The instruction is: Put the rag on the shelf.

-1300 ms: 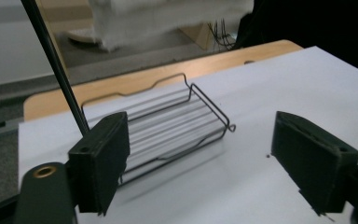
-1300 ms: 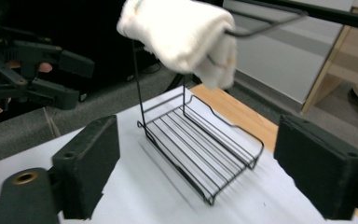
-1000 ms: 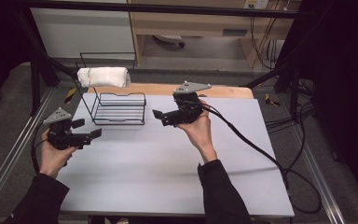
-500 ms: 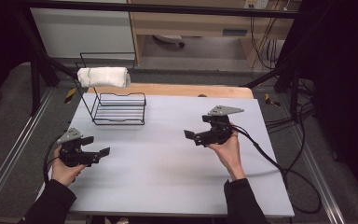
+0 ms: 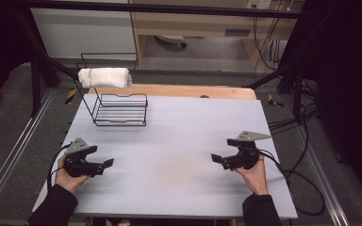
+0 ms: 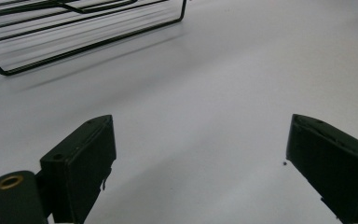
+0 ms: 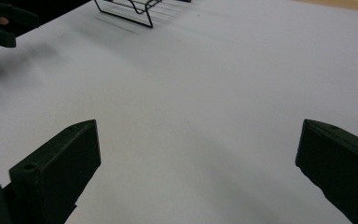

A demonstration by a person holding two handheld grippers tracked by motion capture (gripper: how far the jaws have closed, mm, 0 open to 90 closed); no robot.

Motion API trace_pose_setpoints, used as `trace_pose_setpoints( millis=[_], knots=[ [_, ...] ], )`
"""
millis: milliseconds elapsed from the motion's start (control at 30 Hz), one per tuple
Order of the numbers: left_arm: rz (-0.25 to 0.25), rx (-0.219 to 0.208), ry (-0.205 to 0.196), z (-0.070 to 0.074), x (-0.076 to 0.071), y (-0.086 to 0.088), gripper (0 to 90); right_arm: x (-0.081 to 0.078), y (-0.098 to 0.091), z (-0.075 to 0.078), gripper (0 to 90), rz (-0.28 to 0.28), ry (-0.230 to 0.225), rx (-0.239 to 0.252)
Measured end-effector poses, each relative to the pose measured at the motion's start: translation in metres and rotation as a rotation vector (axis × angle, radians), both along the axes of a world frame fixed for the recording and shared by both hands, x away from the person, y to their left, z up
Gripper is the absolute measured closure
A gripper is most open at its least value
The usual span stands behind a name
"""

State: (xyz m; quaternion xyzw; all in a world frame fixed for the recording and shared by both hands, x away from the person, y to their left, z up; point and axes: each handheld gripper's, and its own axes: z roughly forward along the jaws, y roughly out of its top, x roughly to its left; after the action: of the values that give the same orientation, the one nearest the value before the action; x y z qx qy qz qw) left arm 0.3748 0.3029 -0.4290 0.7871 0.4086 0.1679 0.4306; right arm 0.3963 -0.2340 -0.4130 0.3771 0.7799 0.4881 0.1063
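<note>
Black wire rack (image 5: 121, 109) stands at the table's far left, a rolled white towel (image 5: 104, 77) on its raised arm. The pale grey tabletop (image 5: 179, 141) has a wooden strip at its far edge; grey floor lies around it. The left gripper (image 5: 107, 163) and right gripper (image 5: 215, 158) rest near the front, well apart, jaws spread wide and empty. The right gripper view catches the left gripper at its upper left corner.

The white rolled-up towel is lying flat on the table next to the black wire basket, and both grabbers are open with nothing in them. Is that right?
Not quite. The white rolled towel is not on the light grey table; it sits up on the tall handle of the black wire basket, as the high view shows. The rest holds: the left gripper and right gripper are both open and empty.
</note>
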Motion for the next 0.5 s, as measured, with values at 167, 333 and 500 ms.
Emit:
trace_pose_setpoints(
  millis=[167, 333, 500],
  knots=[
    [-0.007, 0.010, -0.005, -0.003, -0.001, -0.003, 8.1, -0.011, -0.023, -0.017, 0.5, -0.036, 0.027, 0.008],
    [-0.023, 0.021, -0.001, -0.006, -0.002, -0.004, 8.3, -0.019, -0.035, -0.025, 0.5, -0.044, 0.020, 0.021],
    [-0.036, 0.022, 0.004, -0.008, -0.003, -0.005, 8.5, -0.026, -0.041, -0.034, 0.5, -0.062, 0.041, 0.014]
  ],
)
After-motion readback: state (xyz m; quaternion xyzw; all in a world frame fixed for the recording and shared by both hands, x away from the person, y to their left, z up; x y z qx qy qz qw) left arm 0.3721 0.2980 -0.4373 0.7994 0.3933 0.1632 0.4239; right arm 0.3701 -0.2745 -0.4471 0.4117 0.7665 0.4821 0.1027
